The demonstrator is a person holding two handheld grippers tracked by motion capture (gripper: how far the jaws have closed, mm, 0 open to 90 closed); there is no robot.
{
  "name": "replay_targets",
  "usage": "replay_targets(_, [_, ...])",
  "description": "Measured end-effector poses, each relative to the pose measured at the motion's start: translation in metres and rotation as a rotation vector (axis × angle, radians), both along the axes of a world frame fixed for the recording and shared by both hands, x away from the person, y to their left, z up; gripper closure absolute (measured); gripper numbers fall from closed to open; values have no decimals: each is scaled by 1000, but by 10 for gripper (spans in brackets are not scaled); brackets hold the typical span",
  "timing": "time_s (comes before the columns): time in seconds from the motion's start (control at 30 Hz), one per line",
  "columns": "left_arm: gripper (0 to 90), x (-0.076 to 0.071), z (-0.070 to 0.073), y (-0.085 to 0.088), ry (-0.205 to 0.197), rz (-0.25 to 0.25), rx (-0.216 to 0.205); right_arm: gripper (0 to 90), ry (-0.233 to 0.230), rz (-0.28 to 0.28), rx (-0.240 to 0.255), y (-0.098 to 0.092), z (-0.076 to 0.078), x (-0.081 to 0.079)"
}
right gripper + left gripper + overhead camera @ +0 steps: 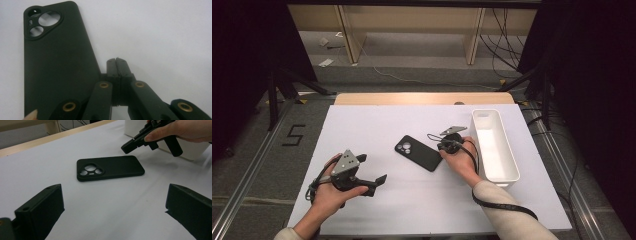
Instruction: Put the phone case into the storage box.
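A black phone case (418,152) lies back-up on the white table cover (377,125), camera cutout toward the far left. In my right gripper view the case (57,62) sits left of my right gripper (117,62), whose jaws are pressed together with nothing between them, just off the case's long edge. From above, that right gripper (442,146) hovers at the case's right end. My left gripper (372,170) rests near the front left, its jaws wide open and pointing at the case (110,167). Between the left gripper's jaws (112,220) there is only bare table, and the right gripper (132,145) is beyond.
A long white bin (494,145) stands along the table's right side, just behind my right hand (462,160). The bin's wall (192,151) is behind that hand in the left gripper view. A wooden table edge (422,98) runs along the back, with floor and cables beyond.
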State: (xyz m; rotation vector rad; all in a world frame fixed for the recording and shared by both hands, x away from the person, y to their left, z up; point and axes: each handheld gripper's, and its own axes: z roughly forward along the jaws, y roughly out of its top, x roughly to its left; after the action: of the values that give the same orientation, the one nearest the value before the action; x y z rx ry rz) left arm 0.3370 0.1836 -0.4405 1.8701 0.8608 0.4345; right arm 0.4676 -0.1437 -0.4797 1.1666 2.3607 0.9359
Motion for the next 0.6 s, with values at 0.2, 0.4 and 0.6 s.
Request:
replay_targets(0.2, [11, 0, 0, 0, 2, 0, 1, 900, 13, -3, -11, -1, -4, 0])
replay_targets(0.4, [11, 0, 0, 0, 4, 0, -1, 900, 26, -5, -19, 0, -5, 0])
replay_targets(0.6, [16, 1, -1, 0, 9, -1, 1, 900, 35, -5, -21, -1, -5, 0])
